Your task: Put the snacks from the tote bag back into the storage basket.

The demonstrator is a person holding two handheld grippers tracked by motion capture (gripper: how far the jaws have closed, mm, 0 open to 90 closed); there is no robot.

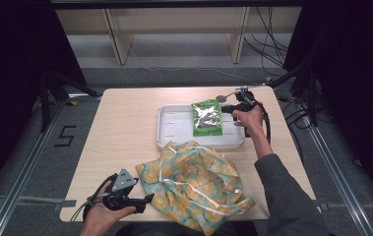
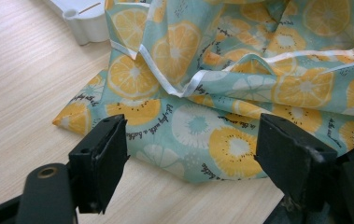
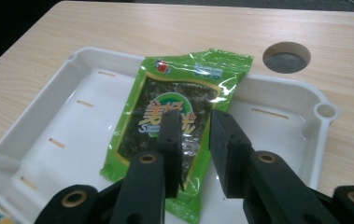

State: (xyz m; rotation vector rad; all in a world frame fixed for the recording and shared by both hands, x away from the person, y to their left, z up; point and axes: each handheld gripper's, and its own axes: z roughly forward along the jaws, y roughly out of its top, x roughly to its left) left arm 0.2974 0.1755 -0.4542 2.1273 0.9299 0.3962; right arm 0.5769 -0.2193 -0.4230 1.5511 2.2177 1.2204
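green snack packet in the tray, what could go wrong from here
1. The green snack packet lies in the white tray with one end up on the tray's far rim, so it might slide or tip out if bumped.
2. The right gripper hangs just above the packet, jaws a little apart with nothing between them; it could snag the crinkly wrapper.
3. The fruit-print cloth overlaps the tray's near edge; the open left gripper pulling it could drag the tray.

Wooden table, grey floor
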